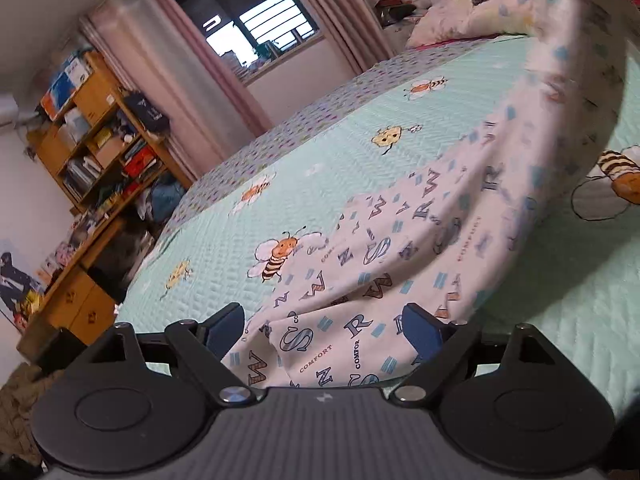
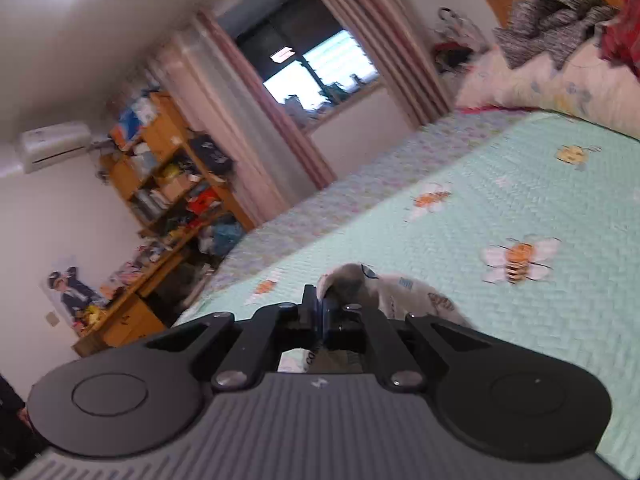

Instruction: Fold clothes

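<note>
A white garment printed with letters point(image 1: 392, 248) lies on the mint bee-patterned bedspread point(image 1: 224, 232) and rises in a blurred band to the upper right of the left wrist view. My left gripper point(image 1: 324, 326) is open, its blue-padded fingers point(image 1: 224, 326) either side of the garment's near edge, low over the bed. In the right wrist view my right gripper point(image 2: 322, 304) is shut on a bunched edge of the same garment point(image 2: 400, 288) and holds it above the bedspread point(image 2: 500, 200).
Pillows point(image 1: 460, 16) and a grey knit garment point(image 2: 552, 20) lie at the head of the bed. A cluttered wooden shelf and desk point(image 1: 100, 152) stand left of the bed, beside pink curtains point(image 1: 168, 80) and a window.
</note>
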Tool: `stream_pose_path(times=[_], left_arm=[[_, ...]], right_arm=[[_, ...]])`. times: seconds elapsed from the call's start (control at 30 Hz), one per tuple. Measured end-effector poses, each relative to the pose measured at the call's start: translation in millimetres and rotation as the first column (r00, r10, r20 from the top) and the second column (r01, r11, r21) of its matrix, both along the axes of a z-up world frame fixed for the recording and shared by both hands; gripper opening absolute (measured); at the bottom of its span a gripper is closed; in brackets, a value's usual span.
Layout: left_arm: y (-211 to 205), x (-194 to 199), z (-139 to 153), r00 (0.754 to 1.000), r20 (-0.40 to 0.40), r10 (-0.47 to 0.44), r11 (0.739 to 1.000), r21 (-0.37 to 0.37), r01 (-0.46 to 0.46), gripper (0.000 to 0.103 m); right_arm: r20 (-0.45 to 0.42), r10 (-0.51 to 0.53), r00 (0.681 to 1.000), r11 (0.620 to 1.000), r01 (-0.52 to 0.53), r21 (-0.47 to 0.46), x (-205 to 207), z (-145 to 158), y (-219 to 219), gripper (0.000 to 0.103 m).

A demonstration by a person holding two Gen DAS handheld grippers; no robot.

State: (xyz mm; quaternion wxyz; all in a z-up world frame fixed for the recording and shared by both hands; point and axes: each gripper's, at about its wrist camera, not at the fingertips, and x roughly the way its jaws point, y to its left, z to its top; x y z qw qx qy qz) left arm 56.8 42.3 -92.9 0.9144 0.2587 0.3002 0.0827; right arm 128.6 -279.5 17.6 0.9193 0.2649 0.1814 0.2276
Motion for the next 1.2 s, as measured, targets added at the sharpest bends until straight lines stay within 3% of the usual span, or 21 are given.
stream_pose_path(times=[0.13,0.23,0.33,0.4,0.47,0.57,0.63,0.7,0.73,0.8,0.9,0.93,0.97,1.03,1.07,1.13,1.2], left_arm=[[4.8,-7.1,7.7,1.0,0.014,0.007,1.0,-0.023,-0.007,0.089],[14.5,-6.8,15.9,0.999,0.025,0.045,0.998,-0.055,-0.044,0.09],[26.3,-9.1,22.2,0.995,0.05,0.091,0.995,-0.053,-0.089,0.09],[39.6,-10.2,26.1,0.991,0.059,0.119,0.991,-0.075,-0.114,0.092],[53.7,-9.2,26.5,0.988,0.054,0.148,0.984,-0.104,-0.142,0.092],[64.0,-5.3,18.6,0.986,0.034,0.161,0.981,-0.114,-0.157,0.092],[65.4,-2.7,14.5,0.986,0.025,0.166,0.978,-0.13,-0.161,0.092],[67.2,0.8,10.5,0.985,0.008,0.17,0.972,-0.164,-0.166,0.092],[68.3,3.1,8.5,0.985,-0.004,0.172,0.967,-0.19,-0.169,0.093],[71.5,8.3,1.6,0.983,-0.039,0.179,0.956,-0.23,-0.183,0.093],[74.6,13.7,-5.6,0.979,-0.075,0.189,0.948,-0.245,-0.201,0.093],[75.4,14.1,-6.4,0.978,-0.077,0.194,0.947,-0.246,-0.207,0.093],[76.5,15.7,-6.6,0.976,-0.08,0.203,0.945,-0.246,-0.216,0.093],[78.9,19.0,-6.9,0.972,-0.086,0.221,0.941,-0.245,-0.235,0.093],[77.6,20.4,-8.2,0.971,-0.082,0.224,0.945,-0.224,-0.237,0.093],[71.4,19.6,-13.9,0.973,-0.076,0.216,0.961,-0.162,-0.226,0.093],[65.2,18.8,-19.6,0.976,-0.07,0.208,0.972,-0.099,-0.214,0.093]], right_arm=[[0.132,0.164,0.977,0.985,-0.17,0.035,16.1,44.9,71.1,0.003],[0.254,0.304,0.918,0.949,-0.315,0.003,47.6,99.1,158.1,0.003],[0.239,0.551,0.8,0.834,-0.539,-0.119,68.0,133.0,240.1,0.014],[0.168,0.677,0.716,0.734,-0.641,-0.225,75.6,139.1,288.9,0.032],[0.074,0.715,0.695,0.669,-0.649,-0.363,73.9,127.3,315.8,0.04],[0.045,0.678,0.733,0.689,-0.613,-0.387,74.1,98.9,306.5,0.04],[0.029,0.616,0.787,0.743,-0.569,-0.352,83.9,74.5,278.1,0.044],[-0.009,0.522,0.853,0.766,-0.473,-0.436,96.0,36.5,251.5,0.066],[-0.041,0.461,0.886,0.759,-0.418,-0.498,100.7,13.7,242.9,0.068],[-0.137,0.371,0.919,0.704,-0.374,-0.604,114.5,-32.5,231.7,0.068],[-0.246,0.305,0.92,0.622,-0.388,-0.68,133.0,-87.7,227.7,0.068],[-0.281,0.293,0.914,0.618,-0.405,-0.674,134.2,-102.8,226.8,0.068],[-0.32,0.279,0.905,0.628,-0.424,-0.653,135.3,-116.7,225.3,0.066],[-0.363,0.26,0.895,0.658,-0.439,-0.612,136.7,-134.8,222.9,0.031],[-0.368,0.24,0.898,0.688,-0.425,-0.589,134.0,-139.4,216.6,0.007],[-0.339,0.211,0.917,0.76,-0.372,-0.533,127.6,-134.6,202.3,0.006],[-0.285,0.194,0.939,0.86,-0.302,-0.412,123.4,-108.5,180.6,0.005]])
